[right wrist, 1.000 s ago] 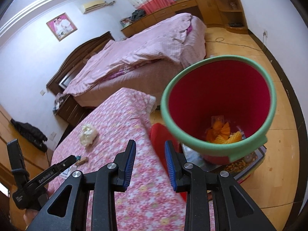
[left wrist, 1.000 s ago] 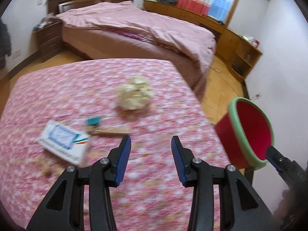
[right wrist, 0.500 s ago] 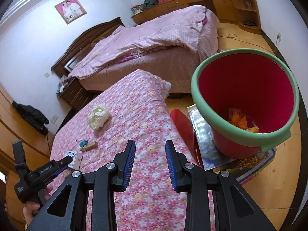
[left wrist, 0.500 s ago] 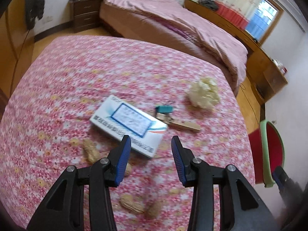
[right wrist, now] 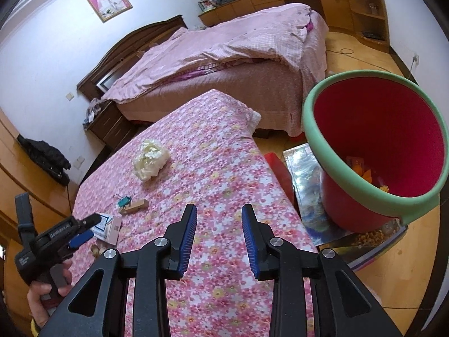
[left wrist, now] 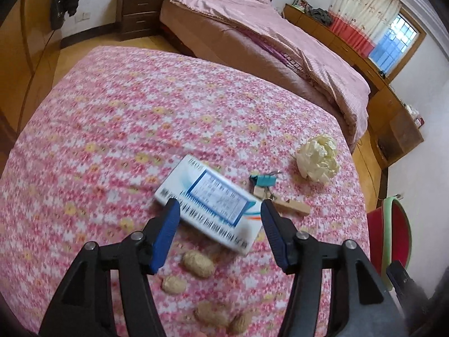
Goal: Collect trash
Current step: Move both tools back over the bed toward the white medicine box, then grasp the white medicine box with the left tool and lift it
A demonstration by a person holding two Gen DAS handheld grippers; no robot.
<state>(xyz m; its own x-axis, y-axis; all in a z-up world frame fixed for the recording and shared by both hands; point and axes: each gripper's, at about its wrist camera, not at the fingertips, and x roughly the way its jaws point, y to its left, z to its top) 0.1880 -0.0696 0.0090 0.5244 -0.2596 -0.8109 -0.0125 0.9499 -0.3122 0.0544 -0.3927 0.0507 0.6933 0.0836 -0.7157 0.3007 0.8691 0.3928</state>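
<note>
Several pieces of trash lie on the flower-print desk [left wrist: 118,129], and your left gripper [left wrist: 219,216] hovers over the nearest big one, a white-and-blue carton [left wrist: 209,203]. Its jaws are opening and already straddle the carton's width without pressing on it. Come down so the pads meet the two long edges squarely; the carton lies at a slant to the jaws, so roll your wrist to match before you close, or it will likely twist out. Close gently, since thin card probably crushes. Keep the tips off the peanut shells [left wrist: 196,262] just below the carton, which want a separate pinch.

Beyond the carton, a teal binder clip [left wrist: 262,180] touches a small wooden block [left wrist: 289,206]; the crumpled pale paper ball [left wrist: 318,158] sits near the desk's right edge. Whether clip and block count as trash you must judge.

Your right gripper [right wrist: 219,236] waits over the desk with narrow jaws, nothing between them. Just beside the desk's right edge stands the red bin with a green rim [right wrist: 362,185], orange scraps at its bottom.

Print on the carton is too blurred to read. Lettering on the left gripper's body in the right wrist view starts with "Gen"; the rest is unclear.
</note>
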